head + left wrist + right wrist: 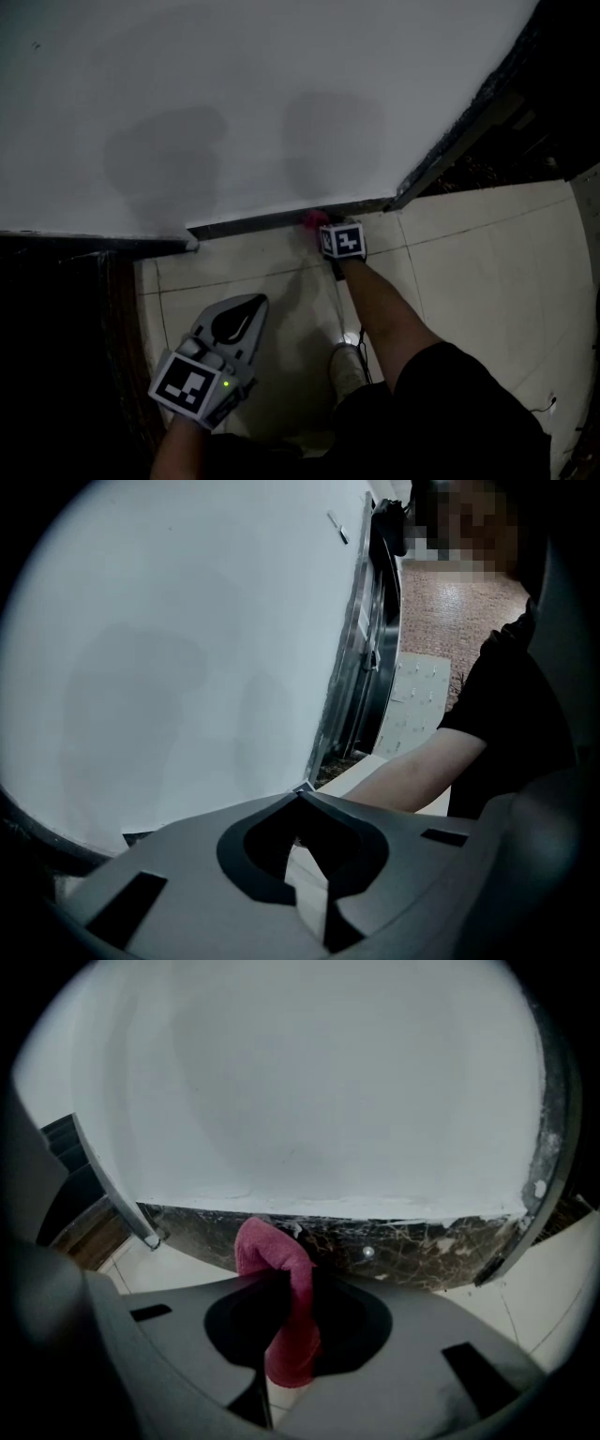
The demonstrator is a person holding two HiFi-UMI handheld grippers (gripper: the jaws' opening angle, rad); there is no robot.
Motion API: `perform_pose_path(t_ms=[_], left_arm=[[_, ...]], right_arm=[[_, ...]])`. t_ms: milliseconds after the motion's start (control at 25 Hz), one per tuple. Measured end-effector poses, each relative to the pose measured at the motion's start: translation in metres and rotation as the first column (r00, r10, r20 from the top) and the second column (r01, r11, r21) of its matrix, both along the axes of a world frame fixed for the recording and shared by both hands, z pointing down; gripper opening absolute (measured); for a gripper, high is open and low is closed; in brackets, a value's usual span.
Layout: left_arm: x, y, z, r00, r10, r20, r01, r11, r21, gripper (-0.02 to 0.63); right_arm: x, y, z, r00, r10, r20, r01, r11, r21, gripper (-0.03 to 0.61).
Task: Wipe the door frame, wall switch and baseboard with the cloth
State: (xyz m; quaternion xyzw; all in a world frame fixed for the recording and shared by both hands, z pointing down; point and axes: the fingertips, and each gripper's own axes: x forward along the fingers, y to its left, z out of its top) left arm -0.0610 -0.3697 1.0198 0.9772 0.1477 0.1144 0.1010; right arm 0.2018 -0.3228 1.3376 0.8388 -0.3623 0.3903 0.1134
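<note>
A red cloth (281, 1283) is pinched in my right gripper (281, 1277), which is shut on it. The cloth's upper end lies against the dark marble baseboard (403, 1246) at the foot of the white wall (328, 1082). In the head view the right gripper (321, 227) is low at the baseboard (253, 223), with the cloth (313, 218) showing just past its marker cube. A dark door frame (459, 141) runs up to the right of it. My left gripper (253, 305) hangs back over the floor tiles, shut and holding nothing (298, 794).
A metal frame edge (103, 242) borders a dark opening (56, 356) at the left. A shoe (347, 366) stands on the pale tiles behind the right arm. A thin cable (548, 405) lies at the lower right. White panels (417, 691) lean beyond the door frame.
</note>
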Motion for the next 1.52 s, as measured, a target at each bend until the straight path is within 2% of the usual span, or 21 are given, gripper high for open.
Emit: perform_pose_path(t_ms=[240, 920, 1160, 1520], left_arm=[[0.009, 0.008, 0.004, 1.000, 0.018, 0.004, -0.018, 1.000, -0.001, 0.000], [0.040, 0.037, 0.014, 0.997, 0.078, 0.006, -0.078, 0.996, -0.031, 0.000], [0.047, 0.051, 0.018, 0.993, 0.115, 0.007, -0.114, 0.993, -0.025, 0.000], [0.046, 0.049, 0.017, 0.995, 0.104, 0.011, -0.104, 0.994, -0.016, 0.000]], right_arm=[[0.013, 0.028, 0.007, 0.998, 0.055, 0.010, -0.055, 0.998, -0.030, 0.063], [0.059, 0.105, 0.005, 0.979, 0.202, -0.026, -0.203, 0.979, -0.030, 0.063], [0.072, 0.130, 0.004, 0.965, 0.258, -0.046, -0.260, 0.965, -0.029, 0.063], [0.088, 0.159, -0.001, 0.935, 0.349, -0.061, -0.351, 0.936, -0.028, 0.063]])
